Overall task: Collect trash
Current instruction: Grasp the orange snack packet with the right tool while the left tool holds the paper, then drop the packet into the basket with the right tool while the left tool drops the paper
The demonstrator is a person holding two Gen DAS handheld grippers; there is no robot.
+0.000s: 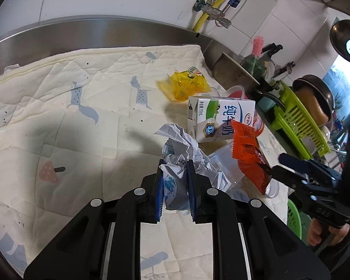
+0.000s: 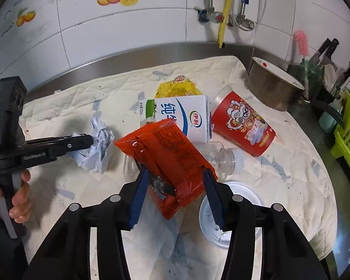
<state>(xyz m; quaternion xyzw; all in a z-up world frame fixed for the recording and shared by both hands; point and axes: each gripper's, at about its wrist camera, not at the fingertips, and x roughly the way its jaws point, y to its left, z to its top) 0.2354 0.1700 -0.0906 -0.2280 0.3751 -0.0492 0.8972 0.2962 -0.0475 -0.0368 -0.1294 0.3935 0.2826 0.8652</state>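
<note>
Here the left gripper (image 1: 175, 163) clamps the crumpled paper wad (image 1: 186, 149), while the right gripper (image 2: 175, 175) pinches the orange snack wrapper (image 2: 165, 154), both lifted for disposal. The milk carton (image 2: 186, 116) lies at twelve o'clock beyond the wrapper.

**Quilted cloth over a steel worktop, strewn with litter**

A stainless worktop (image 2: 133, 53) carries a cream quilted cloth (image 2: 280, 186) printed with grey-blue animals. Seen from the right wrist, a milk carton (image 2: 189, 114) lies on its side at the cloth's centre. A yellow wrapper (image 2: 175, 88) sits at its 12 o'clock, a red paper cup (image 2: 242, 123) lies toppled at 3 o'clock, a clear plastic cup (image 2: 228, 161) at 5 o'clock, and a white lid (image 2: 235, 210) beyond that. A metal pot (image 2: 270, 88) stands at 2 o'clock.
</note>
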